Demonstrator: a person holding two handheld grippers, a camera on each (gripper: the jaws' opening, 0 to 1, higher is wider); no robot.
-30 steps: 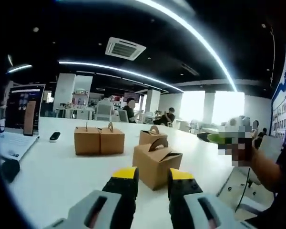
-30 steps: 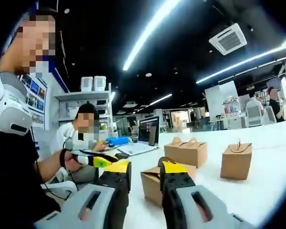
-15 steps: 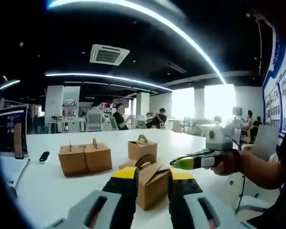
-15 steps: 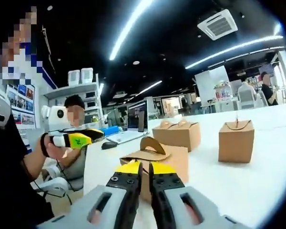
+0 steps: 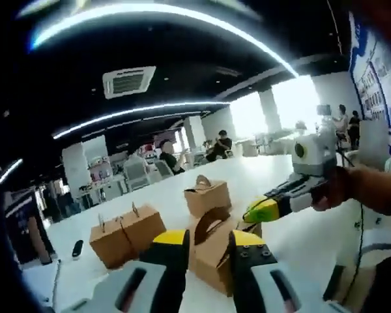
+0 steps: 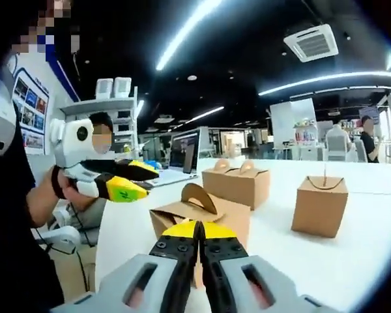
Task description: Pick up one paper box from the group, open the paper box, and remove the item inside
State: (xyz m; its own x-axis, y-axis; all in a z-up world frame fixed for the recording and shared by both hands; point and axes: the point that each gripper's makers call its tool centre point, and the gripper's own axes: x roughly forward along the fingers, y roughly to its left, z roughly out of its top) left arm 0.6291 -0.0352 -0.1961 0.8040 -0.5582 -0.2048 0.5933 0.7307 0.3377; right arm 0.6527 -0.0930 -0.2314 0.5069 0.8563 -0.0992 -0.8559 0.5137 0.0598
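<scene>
Box [image 6: 202,218] sits on the white tabletop [image 6: 378,235], nearest of the group. Left gripper [image 5: 206,238] apart, yellow tips either side of the handle. Right gripper [image 6: 196,229] pressed together, nothing between. Best to close gently on the handle and lift straight up. Left gripper view: twin boxes [image 5: 127,235] and a remote [image 5: 77,248]. Right gripper view: a laptop [image 6: 182,154].

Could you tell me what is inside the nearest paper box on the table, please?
That cannot be seen. The nearest paper box is closed, its handle upright on top, so its contents are covered. The right gripper, jaws together, is in front of it; the left gripper hovers beside it.
</scene>
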